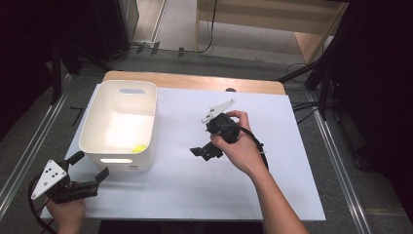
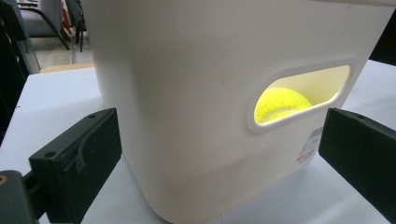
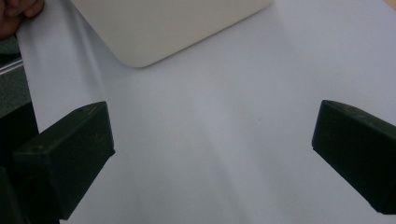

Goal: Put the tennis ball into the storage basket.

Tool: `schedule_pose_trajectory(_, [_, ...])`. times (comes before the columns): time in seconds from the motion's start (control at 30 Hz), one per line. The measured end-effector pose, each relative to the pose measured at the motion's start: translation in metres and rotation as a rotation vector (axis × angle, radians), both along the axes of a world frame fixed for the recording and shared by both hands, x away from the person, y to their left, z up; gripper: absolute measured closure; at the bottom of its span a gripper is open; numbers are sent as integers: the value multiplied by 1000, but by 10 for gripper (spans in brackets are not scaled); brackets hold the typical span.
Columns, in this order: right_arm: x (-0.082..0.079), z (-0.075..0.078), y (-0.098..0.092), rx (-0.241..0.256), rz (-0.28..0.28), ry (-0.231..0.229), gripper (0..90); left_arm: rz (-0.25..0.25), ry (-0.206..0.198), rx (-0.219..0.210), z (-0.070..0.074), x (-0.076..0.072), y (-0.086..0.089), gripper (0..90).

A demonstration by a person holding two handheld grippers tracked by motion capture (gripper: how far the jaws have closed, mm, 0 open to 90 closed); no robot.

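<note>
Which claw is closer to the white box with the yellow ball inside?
Left. The left claw sits open right beside the white box, by its front corner. The right claw is open too, farther off over the bare table.

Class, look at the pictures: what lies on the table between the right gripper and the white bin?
Nothing: in the high view, bare white tabletop separates the right gripper from the white bin.
</note>
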State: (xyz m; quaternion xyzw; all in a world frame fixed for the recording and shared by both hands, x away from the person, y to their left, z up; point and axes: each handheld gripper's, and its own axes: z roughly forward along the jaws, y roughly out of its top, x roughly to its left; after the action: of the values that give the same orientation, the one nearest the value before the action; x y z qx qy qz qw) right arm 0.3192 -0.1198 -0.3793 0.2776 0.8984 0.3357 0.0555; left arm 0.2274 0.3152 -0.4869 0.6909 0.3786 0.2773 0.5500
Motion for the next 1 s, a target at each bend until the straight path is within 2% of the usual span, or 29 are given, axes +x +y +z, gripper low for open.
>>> schedule_pose_trajectory(0.57, [-16, -19, -45, 40, -97, 5, 0, 1, 0, -1, 0, 0, 0, 0])
schedule_pose_trajectory(1.0, [-31, -32, -83, 46, -171, -22, 0, -3, -2, 7, 0, 0, 0, 0])
